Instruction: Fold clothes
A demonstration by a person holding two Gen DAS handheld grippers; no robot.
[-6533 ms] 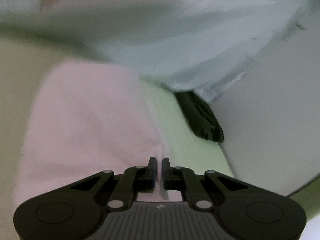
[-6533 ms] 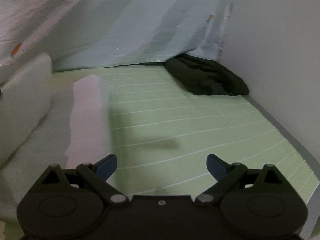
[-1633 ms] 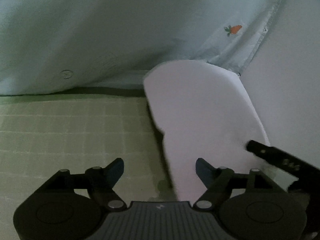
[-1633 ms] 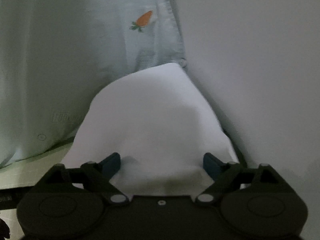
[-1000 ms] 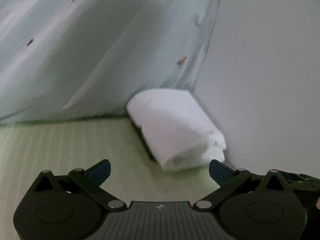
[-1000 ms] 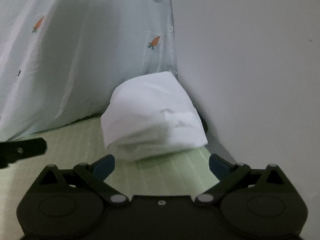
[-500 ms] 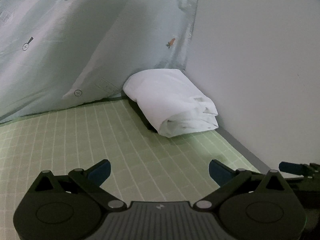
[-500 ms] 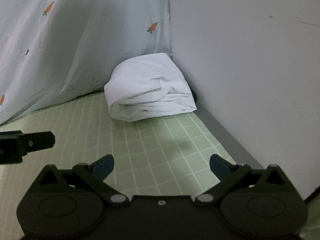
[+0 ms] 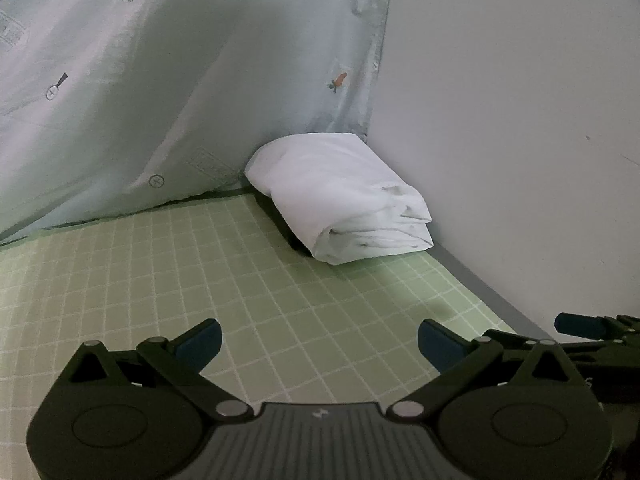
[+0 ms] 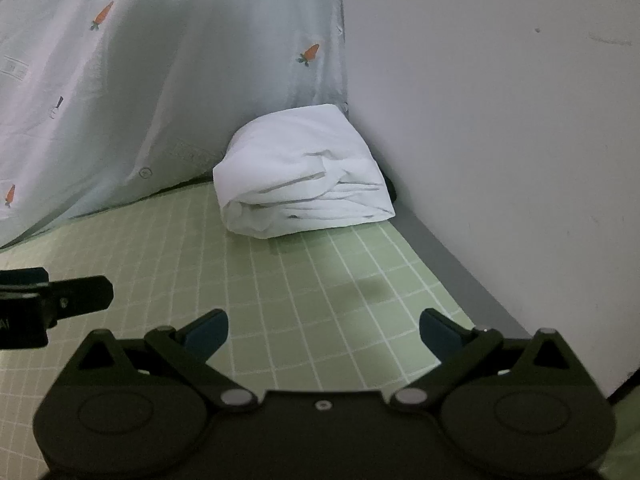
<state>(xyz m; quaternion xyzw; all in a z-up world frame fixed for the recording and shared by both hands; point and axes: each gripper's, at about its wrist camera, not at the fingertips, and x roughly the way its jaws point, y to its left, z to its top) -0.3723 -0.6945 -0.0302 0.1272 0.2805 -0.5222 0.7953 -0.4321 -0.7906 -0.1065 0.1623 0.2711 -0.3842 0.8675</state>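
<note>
My left gripper (image 9: 319,340) is spread wide and empty above the pale green checked bed sheet (image 9: 168,280), and my right gripper (image 10: 323,330) is spread just as wide beside it, pinching nothing. The folded white cloth bundle (image 9: 348,196) sits in the far corner of the bed, its back against the hanging light blue fabric with small carrot prints (image 9: 160,80) and its right side near the plain white wall (image 9: 520,120), with its layered folded edges turned toward me. A sliver of some dark thing (image 10: 390,190) shows under the bundle, too hidden to tell what it is.
</note>
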